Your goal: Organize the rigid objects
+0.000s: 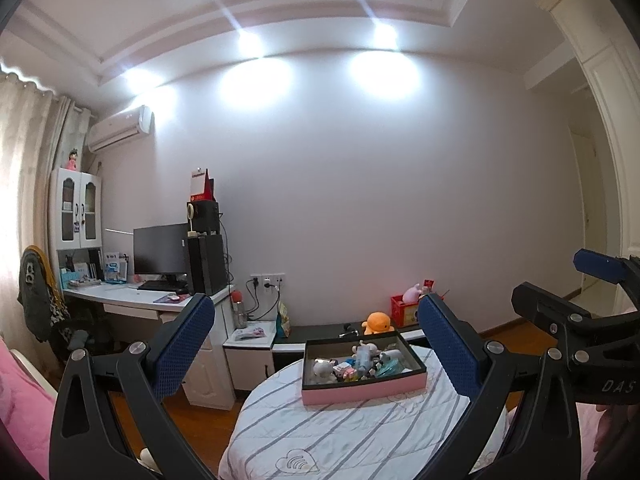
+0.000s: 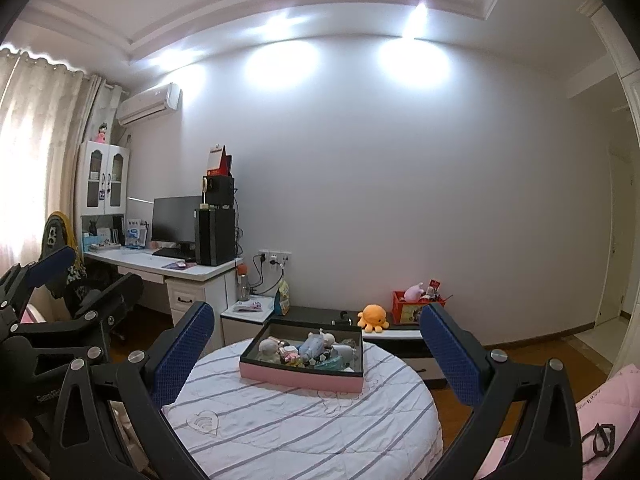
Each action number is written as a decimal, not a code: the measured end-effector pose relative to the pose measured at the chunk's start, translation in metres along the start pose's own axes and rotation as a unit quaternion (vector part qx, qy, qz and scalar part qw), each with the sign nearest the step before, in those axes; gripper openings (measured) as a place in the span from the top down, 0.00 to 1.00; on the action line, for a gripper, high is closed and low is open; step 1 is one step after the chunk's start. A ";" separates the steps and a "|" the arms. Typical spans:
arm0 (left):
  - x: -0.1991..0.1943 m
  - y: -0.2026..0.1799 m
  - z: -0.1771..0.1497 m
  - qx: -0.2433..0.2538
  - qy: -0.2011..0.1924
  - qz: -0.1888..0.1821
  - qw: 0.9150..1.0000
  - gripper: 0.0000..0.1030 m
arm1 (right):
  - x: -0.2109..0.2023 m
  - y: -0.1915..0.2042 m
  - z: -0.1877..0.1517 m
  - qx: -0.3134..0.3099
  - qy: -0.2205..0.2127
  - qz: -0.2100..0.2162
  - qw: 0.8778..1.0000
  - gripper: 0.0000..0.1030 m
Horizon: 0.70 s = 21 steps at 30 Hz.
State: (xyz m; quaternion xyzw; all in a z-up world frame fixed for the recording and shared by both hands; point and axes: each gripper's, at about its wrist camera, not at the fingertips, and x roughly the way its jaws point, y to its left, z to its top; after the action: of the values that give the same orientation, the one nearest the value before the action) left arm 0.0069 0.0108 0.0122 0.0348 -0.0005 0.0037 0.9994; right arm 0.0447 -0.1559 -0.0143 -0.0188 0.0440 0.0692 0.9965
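A shallow pink box (image 1: 362, 391) (image 2: 298, 378) with a dark inside sits on a round table with a white striped cover (image 1: 320, 436) (image 2: 280, 420). Several small toy figures (image 1: 360, 360) (image 2: 308, 346) lie heaped in it. My left gripper (image 1: 316, 344) hangs open well short of the box, nothing between its blue pads (image 1: 184, 344). My right gripper (image 2: 318, 350) is open too, held back from the box and empty. The right gripper (image 1: 580, 320) shows at the right edge of the left wrist view, the left gripper (image 2: 52, 312) at the left edge of the right wrist view.
An orange plush octopus (image 1: 378, 322) (image 2: 373, 316) and a red box of toys (image 1: 408, 308) (image 2: 416, 306) sit on a low dark cabinet (image 2: 320, 314) by the wall. A desk (image 1: 132, 296) with monitor and chair stands left. Pink bedding (image 1: 20, 392) (image 2: 604, 412) flanks the table.
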 end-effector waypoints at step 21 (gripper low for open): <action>0.009 0.001 -0.002 -0.011 0.022 -0.013 1.000 0.00 | -0.005 0.004 -0.004 0.009 0.010 -0.038 0.999 0.00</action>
State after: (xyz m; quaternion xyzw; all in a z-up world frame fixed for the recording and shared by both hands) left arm 0.0160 0.0115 0.0101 0.0237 0.0219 -0.0086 0.9994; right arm 0.0387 -0.1525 -0.0179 -0.0124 0.0539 0.0306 0.9980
